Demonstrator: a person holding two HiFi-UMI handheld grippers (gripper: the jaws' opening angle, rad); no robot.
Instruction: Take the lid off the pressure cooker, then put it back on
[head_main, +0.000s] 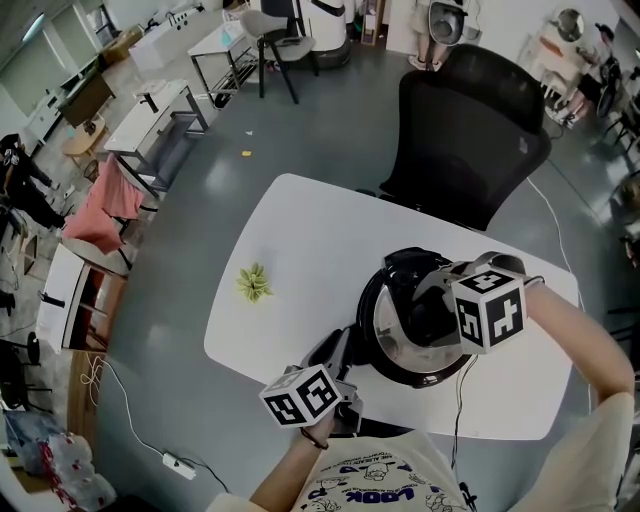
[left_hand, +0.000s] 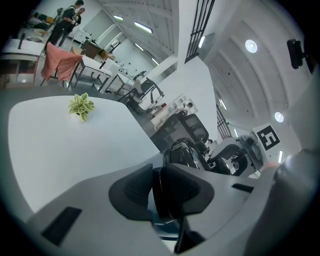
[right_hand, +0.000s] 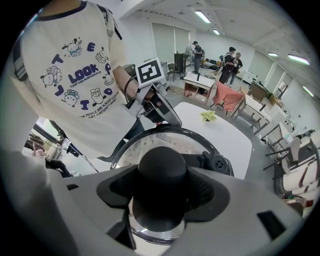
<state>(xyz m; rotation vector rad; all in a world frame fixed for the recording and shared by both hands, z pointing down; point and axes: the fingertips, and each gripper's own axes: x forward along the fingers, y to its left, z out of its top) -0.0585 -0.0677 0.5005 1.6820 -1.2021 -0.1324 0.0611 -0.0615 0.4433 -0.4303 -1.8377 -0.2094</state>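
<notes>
Pressure cooker (head_main: 372, 352) sat near the front edge of the white table (head_main: 300, 225), lid (right_hand: 150, 150) seated on top, so the contents were hidden. Right gripper (right_hand: 162, 192) clamped wide around the lid's black knob (right_hand: 162, 170); left gripper (left_hand: 160, 192) closed narrowly on the cooker's black side handle (left_hand: 161, 196). Small green plant (head_main: 253, 283) stood well apart on the table, with a black office chair (head_main: 470, 140) behind it.

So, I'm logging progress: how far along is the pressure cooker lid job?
Done: nothing visibly; the lid sits on the cooker. In hand: right claw grips the knob, left claw clamps the side handle. Left: lifting off and replacing, unless that already happened.
</notes>
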